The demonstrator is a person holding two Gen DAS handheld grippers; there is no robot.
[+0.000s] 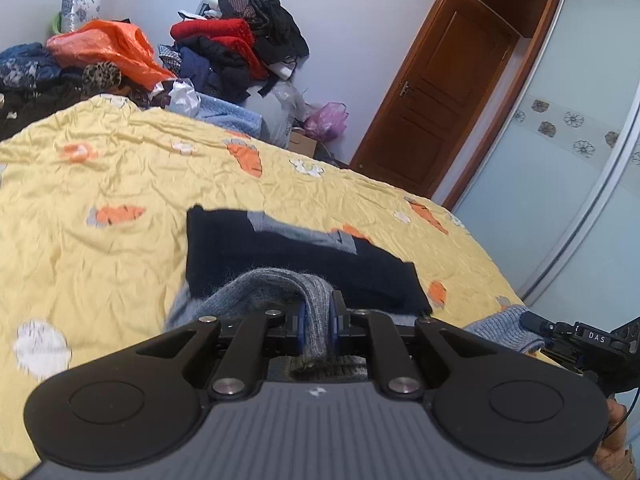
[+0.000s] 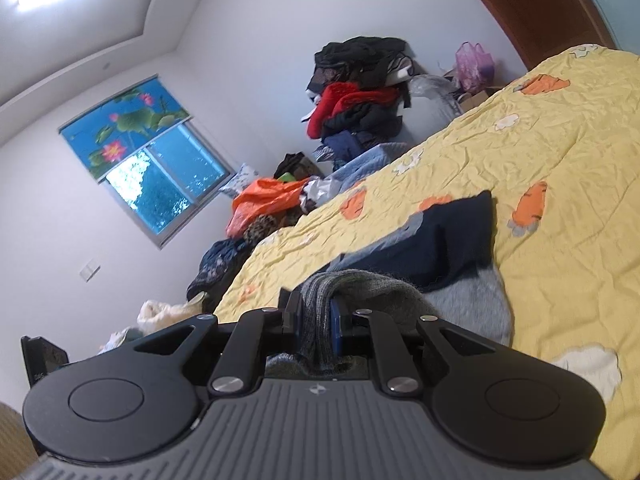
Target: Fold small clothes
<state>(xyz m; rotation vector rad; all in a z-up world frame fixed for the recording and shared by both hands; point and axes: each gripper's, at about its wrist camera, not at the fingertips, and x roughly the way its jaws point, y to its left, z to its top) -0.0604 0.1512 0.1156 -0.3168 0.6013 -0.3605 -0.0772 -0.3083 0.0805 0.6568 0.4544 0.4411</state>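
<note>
A small knit sweater, dark navy with grey-blue trim (image 1: 304, 264), lies on the yellow bedspread (image 1: 120, 184). My left gripper (image 1: 318, 324) is shut on its grey knit edge, which bunches between the blue pads. My right gripper (image 2: 316, 320) is shut on another part of the grey knit edge; the navy body (image 2: 452, 240) stretches away from it across the bed (image 2: 560, 152). The right gripper also shows at the right edge of the left wrist view (image 1: 536, 322), beside a grey-blue part of the sweater (image 1: 508, 328).
A pile of clothes and an orange plastic bag (image 1: 108, 50) sit beyond the bed's far edge. A wooden door (image 1: 432, 92) and a frosted sliding wardrobe door (image 1: 568, 160) are at the right. A window (image 2: 168, 184) is in the left wall.
</note>
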